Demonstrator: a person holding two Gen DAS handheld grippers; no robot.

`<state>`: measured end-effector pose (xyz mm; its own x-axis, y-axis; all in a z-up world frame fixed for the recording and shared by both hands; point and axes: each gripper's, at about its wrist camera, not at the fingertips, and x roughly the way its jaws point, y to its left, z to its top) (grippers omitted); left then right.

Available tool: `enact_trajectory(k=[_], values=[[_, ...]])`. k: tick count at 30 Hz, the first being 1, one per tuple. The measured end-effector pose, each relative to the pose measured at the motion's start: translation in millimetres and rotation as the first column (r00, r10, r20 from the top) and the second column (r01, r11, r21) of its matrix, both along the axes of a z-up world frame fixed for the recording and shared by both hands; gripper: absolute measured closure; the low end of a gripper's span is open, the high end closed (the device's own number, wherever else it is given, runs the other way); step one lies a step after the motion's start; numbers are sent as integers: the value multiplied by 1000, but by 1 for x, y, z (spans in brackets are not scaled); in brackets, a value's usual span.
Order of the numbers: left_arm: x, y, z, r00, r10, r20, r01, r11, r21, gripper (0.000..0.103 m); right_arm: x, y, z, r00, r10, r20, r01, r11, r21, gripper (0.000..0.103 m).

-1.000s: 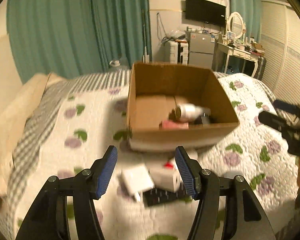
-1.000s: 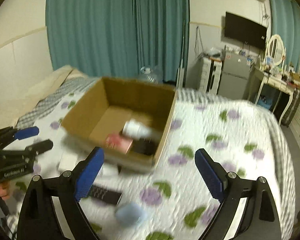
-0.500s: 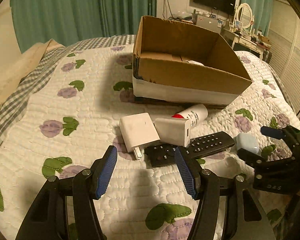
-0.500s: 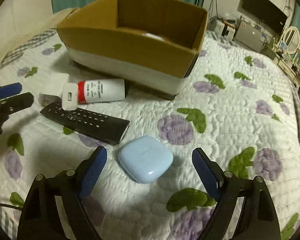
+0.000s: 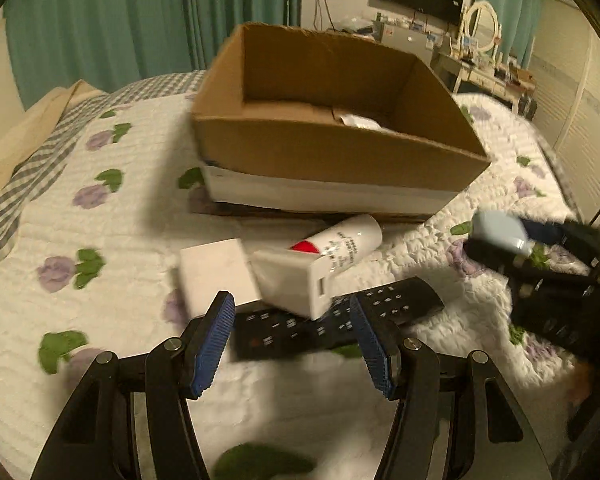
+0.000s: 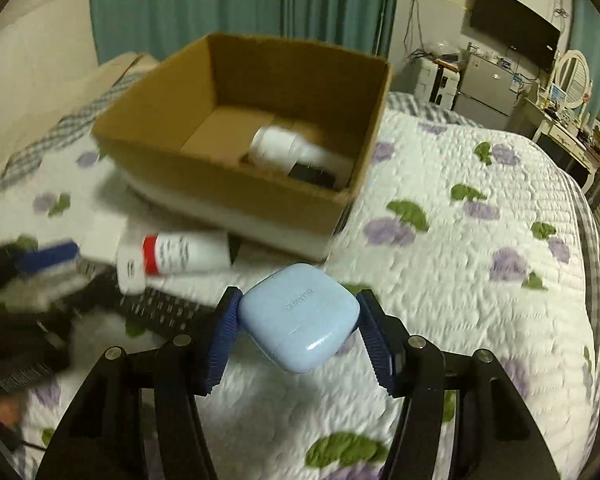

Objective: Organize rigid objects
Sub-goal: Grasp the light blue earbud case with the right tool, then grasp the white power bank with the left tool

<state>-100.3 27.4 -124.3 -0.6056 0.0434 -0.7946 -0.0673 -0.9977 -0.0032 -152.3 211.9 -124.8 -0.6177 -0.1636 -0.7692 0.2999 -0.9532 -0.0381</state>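
Right gripper (image 6: 298, 334) clamped on blue earbud case (image 6: 299, 316), raised off quilt (image 6: 480, 280) near cardboard box (image 6: 260, 200); left gripper (image 5: 292, 338) spread wide over remote (image 5: 336, 324).

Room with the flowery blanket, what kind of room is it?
Most likely a bedroom: a bed with a flowered quilt, a vanity mirror on a dressing table, and a wall television.

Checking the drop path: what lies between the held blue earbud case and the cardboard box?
Only bare quilt separates the earbud case, clamped in the right gripper, from the box, per the right wrist view.
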Motion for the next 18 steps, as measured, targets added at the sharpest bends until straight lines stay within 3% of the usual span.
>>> enact_trajectory(k=[8,9,10,11,18], values=[[-28,29,-31,1000,30,1,-30,988,-150,43,2,9,-4,1000,0,23,2,997,-72,45],[-29,29,-32,999,35,-6,-36,986,-165,48,3,8,-5,1000,3,22,-2,997,-75,45],[-29,29,-33,999,49,-14,-50,980,-191,60,4,8,-5,1000,6,22,-4,997,-76,45],[-29,28,-32,998,56,-17,-59,979,-196,62,5,8,-5,1000,8,22,-6,997,-75,45],[-2,5,-18,1000,19,3,-19,997,-81,79,8,10,-4,1000,0,12,1,997,-78,45]])
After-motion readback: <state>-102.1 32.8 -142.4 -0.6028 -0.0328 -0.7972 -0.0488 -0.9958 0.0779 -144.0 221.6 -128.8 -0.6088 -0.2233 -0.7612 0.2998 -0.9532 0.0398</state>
